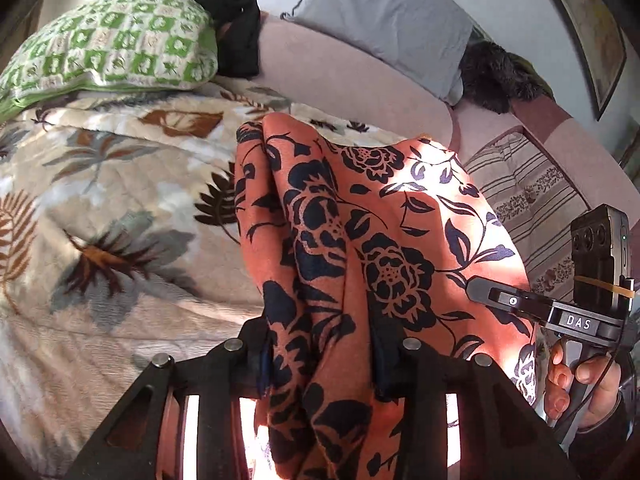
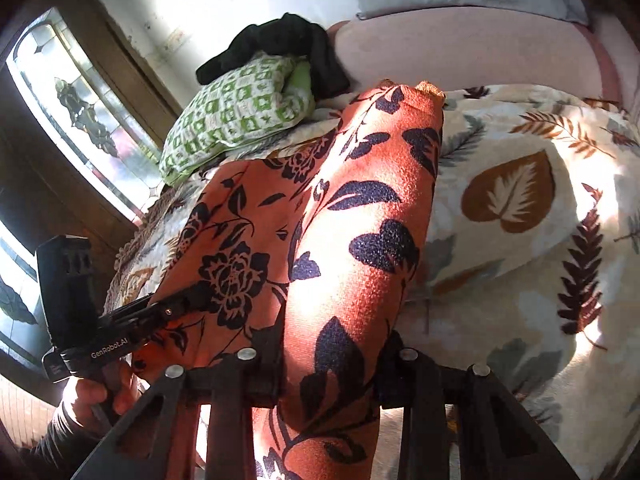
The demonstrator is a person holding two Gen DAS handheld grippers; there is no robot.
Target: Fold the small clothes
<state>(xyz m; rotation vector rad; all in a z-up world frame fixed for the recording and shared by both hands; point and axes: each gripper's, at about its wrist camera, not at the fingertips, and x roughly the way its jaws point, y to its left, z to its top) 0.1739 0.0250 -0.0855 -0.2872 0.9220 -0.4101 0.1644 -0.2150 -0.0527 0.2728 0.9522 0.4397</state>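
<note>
Holding up the orange flowered cloth (image 1: pixel 352 248) over the leaf-print blanket (image 1: pixel 100 208), left gripper (image 1: pixel 320 364) and right gripper (image 2: pixel 332 372) each look clamped on a bunched edge, though the fabric mostly hides the pads.

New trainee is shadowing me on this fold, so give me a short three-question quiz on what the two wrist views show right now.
1. True or false: both grippers are closed on the orange floral cloth.
2. What lies directly on top of the green checked pillow? A) a black garment B) a striped cushion C) a book
3. Fill in: the cloth hangs over a blanket printed with ____.

Key:
1. True: the left gripper and the right gripper each pinch a bunch of it.
2. A, the black garment.
3. Leaves.
</note>
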